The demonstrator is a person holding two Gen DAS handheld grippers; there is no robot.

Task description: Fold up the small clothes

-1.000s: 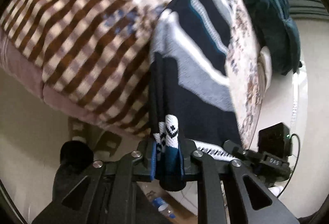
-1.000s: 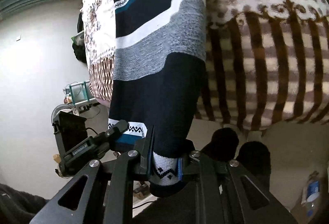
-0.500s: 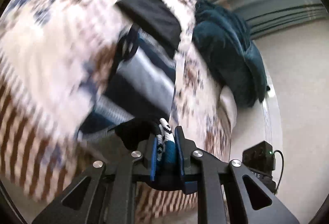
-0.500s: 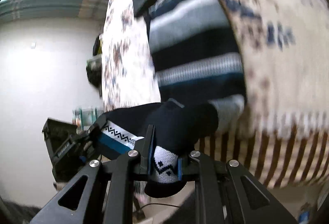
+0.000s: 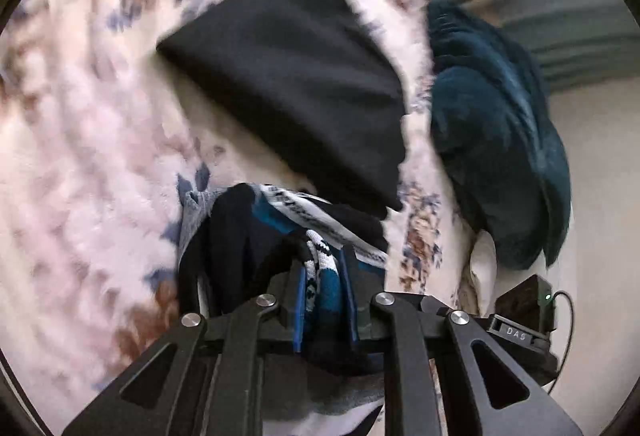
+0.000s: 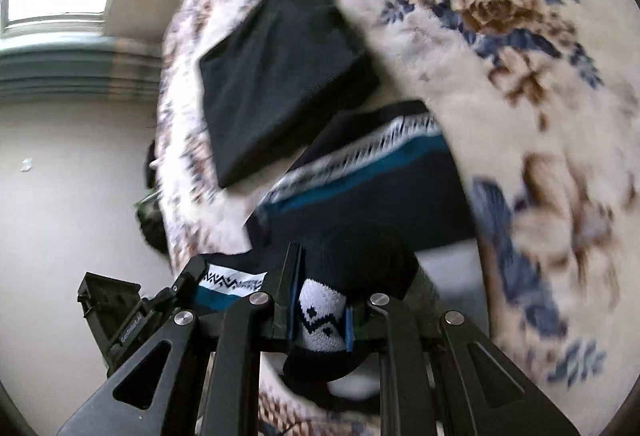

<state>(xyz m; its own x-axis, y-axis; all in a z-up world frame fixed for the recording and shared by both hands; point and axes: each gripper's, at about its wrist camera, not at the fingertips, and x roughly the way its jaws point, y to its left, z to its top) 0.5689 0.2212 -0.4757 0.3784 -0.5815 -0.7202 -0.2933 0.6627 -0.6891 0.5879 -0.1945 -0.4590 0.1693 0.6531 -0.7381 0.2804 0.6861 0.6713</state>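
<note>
At 6 o'clock in each wrist view, nearest the lens, a pair of tongs is clenched on the hem of the striped sweater (image 6: 372, 192). The left tongs (image 5: 323, 300) pinch a bunched corner showing white, teal and navy knit; the right tongs (image 6: 320, 310) pinch the matching corner with its white zigzag band. Holding both hem corners at once keeps the edge taut, so that it can be carried as a straight line. The blue pads (image 6: 294, 312) grip the cloth from both sides.

Just beyond the tongs, toward 12 o'clock, the sweater lies doubled on the bed (image 6: 500, 84), with navy, teal and white bands visible in the right view and a crumpled navy mass in the left view. The hem appears to be brought over the garment's body toward its upper end, which reads as a lengthwise fold in progress. Motion blur hides the exact lie of the layers.

Farther out, at about 11 o'clock in the right view and 12 o'clock in the left, a folded dark garment (image 5: 296, 76) rests flat on the floral bedspread, touching or overlapping the sweater's far edge; likely a finished piece.

Farthest, at 2 o'clock in the left view, a teal blanket (image 5: 500, 132) is heaped at the bed's edge.
</note>
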